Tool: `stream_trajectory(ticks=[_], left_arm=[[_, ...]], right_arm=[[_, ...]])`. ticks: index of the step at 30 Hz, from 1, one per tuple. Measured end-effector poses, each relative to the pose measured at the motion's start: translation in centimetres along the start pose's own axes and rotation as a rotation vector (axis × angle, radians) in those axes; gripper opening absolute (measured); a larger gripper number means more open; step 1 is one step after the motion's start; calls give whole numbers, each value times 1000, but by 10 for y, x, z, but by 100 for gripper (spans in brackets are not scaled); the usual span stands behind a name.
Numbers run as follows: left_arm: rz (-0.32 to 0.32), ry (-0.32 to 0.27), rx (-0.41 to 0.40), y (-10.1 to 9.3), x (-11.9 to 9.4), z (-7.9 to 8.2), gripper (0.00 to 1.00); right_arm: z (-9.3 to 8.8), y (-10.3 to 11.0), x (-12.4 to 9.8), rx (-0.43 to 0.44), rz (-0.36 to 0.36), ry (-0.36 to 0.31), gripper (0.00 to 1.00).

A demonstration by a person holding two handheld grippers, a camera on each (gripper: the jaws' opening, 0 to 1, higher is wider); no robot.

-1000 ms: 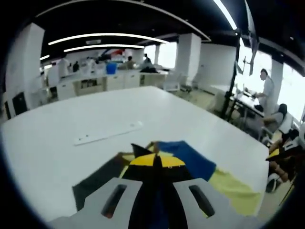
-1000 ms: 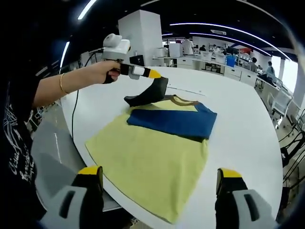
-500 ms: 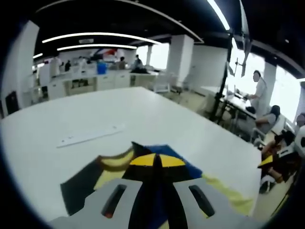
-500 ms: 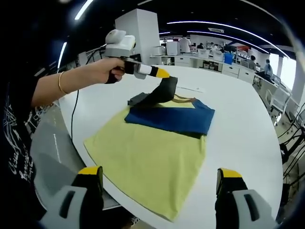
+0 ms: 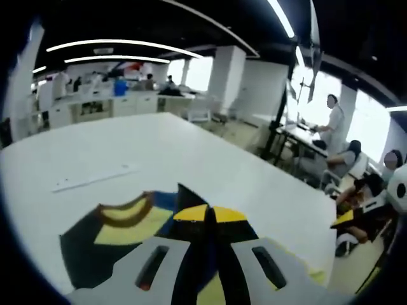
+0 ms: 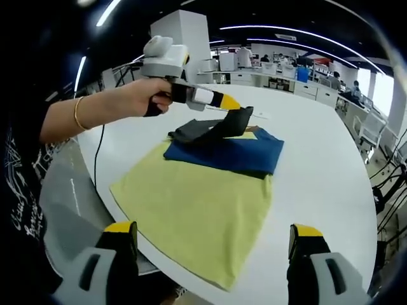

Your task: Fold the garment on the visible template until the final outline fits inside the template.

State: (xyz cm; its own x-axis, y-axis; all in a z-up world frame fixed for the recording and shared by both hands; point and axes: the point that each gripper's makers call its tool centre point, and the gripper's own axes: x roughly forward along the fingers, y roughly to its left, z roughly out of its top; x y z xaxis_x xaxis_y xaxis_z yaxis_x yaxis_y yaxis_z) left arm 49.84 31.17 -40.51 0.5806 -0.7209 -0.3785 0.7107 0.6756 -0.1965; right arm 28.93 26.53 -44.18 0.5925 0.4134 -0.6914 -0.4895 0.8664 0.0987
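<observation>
Hand: my left hand (image 6: 143, 101), upper left of the right claw view, carries my left claw (image 6: 234, 105) out over the garment.
Left claw: clenched on the dark sleeve (image 6: 216, 127); in the left claw view its yellow tips (image 5: 208, 213) meet with black cloth pinched between them.
Garment: yellow shirt (image 6: 197, 213) with blue and dark parts, lying flat at centre frame on the white surface (image 6: 318, 165), its hem at the near edge.
Blue fold: a blue sleeve panel (image 6: 229, 154) already lies across the chest, just below the collar (image 5: 124, 213).
Dark sleeve: lifted off the surface and draped from my left claw over the blue panel, not laid down.
Right claw: released, jaws wide apart at the bottom of its own view (image 6: 210, 254), grasping nothing, hovering near the hem.
Template: I cannot make out its outline in either view.
White strip: a thin flat strip (image 5: 95, 178) lies on the surface beyond the collar, apart from the shirt.
Progress, my judgement: one sleeve folded; second sleeve mid-fold; body still full length, so the lengthwise folds remain.
</observation>
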Motion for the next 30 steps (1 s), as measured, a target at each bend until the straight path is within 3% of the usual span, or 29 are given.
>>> stream_trajectory(ticks=[11,30], left_arm=[[-63,46,23,-29,14,-27,0],[-110,157,44,-48,43,-84,0]], right_arm=[[-9,-4,0,20,-7,16,99],[-19,-13,-1,44,-26,32,99]])
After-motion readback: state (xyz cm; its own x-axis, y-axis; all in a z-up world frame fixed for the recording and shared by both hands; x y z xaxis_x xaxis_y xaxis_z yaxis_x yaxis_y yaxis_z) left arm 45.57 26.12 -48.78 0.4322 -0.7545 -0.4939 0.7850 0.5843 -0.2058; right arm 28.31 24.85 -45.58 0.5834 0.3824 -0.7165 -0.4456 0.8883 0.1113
